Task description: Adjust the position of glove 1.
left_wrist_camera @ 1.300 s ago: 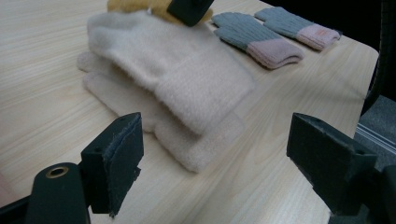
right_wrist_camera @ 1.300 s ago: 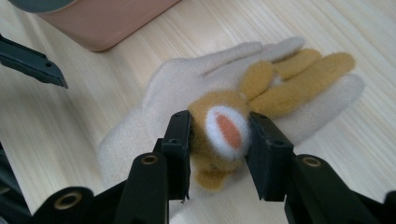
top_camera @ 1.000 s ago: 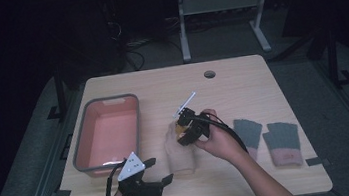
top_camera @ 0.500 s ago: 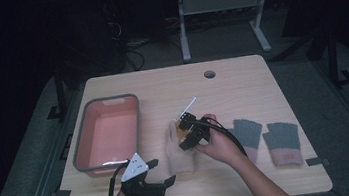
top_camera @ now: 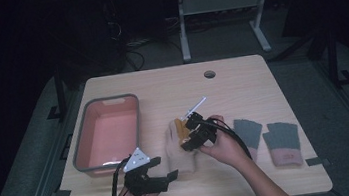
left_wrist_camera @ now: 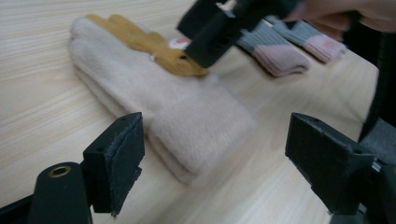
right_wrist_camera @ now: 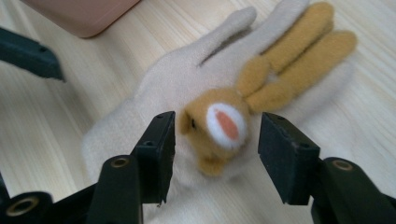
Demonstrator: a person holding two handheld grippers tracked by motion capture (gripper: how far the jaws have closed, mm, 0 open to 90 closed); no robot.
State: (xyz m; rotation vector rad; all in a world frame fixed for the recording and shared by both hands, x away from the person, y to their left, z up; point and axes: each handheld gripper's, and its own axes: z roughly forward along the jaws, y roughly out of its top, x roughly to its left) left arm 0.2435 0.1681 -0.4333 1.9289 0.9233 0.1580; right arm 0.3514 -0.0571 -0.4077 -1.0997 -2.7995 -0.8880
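Cream glove (top_camera: 181,150) with a tan rabbit patch (right_wrist_camera: 219,123) lies near the surface's front edge. Right tongs (right_wrist_camera: 215,140) gape wide, straddling the rabbit's face, gripping nothing. Left tongs (left_wrist_camera: 212,154) wide open, empty, just short of the glove's cuff.

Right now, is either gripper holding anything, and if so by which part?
Nothing is held. The right gripper is open, its jaws either side of the glove's rabbit head, not closed. The left gripper is open near the cuff of the beige glove.
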